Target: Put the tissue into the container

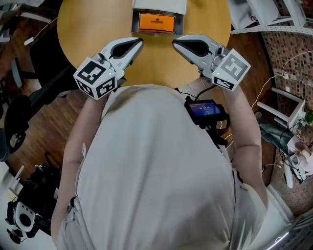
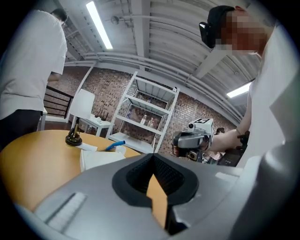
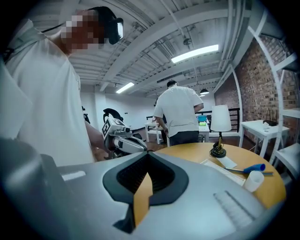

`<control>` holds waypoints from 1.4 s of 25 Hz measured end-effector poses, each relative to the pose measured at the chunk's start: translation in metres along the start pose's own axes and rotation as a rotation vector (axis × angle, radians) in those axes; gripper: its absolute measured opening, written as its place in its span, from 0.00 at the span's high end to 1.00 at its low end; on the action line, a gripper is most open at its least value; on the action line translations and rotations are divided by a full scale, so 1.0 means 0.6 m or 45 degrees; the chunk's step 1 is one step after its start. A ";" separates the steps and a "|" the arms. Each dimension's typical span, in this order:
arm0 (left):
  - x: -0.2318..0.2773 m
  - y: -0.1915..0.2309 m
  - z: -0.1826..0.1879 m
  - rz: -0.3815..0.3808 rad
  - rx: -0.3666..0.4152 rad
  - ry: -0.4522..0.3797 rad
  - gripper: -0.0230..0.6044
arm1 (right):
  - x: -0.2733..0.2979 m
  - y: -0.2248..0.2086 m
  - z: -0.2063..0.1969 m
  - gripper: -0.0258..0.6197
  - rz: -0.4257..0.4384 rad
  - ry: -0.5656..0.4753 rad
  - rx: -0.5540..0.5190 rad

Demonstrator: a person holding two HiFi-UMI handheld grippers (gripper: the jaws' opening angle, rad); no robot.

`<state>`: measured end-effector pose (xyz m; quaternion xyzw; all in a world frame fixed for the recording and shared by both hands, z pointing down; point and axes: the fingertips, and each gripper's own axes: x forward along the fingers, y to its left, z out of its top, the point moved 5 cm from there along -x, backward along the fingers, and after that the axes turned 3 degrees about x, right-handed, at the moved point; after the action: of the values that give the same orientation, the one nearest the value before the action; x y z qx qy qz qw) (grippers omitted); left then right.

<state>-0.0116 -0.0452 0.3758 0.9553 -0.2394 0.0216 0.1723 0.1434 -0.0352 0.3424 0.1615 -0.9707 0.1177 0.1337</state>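
Brick walls, open ceiling beams and strip lights, which only the two tongs cameras show; the head view is just floor and table. Round yellow table (image 1: 88, 29) sits ahead of both tongs. Person's pale shirt fills the head view behind them.

Left tongs (image 1: 138, 44) and right tongs (image 1: 176, 43) hover side by side over the near edge of the table, tips angled toward each other. Both are pressed together with nothing pinched.

Silver container (image 1: 156, 33) is just beyond the tips, centred between them. An orange pack (image 1: 156, 22) lies in it, presumably the tissue, though I can't tell for sure. Something white (image 1: 159, 5) touches the container's far side.

Only the left tongs camera catches the white shelf (image 2: 149, 112) far beyond its tip. Only the right one shows a second person (image 3: 179, 112) past the table, plus a small lamp (image 3: 219, 126) and blue pen (image 3: 255, 167) off to its right.
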 end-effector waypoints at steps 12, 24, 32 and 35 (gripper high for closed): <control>-0.012 -0.001 0.006 0.018 0.014 -0.005 0.96 | -0.005 0.000 0.014 0.96 -0.044 0.014 -0.082; -0.024 -0.007 0.001 -0.004 0.023 0.014 0.96 | -0.002 0.014 0.022 0.96 -0.076 0.000 -0.086; -0.027 -0.009 -0.002 -0.013 0.006 -0.001 0.96 | -0.007 0.021 0.021 0.96 -0.092 0.013 -0.081; -0.022 -0.011 -0.005 -0.019 -0.001 -0.009 0.96 | -0.012 0.023 0.021 0.96 -0.095 0.016 -0.084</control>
<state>-0.0200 -0.0328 0.3750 0.9570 -0.2330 0.0168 0.1721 0.1426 -0.0241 0.3261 0.1925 -0.9664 0.0815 0.1495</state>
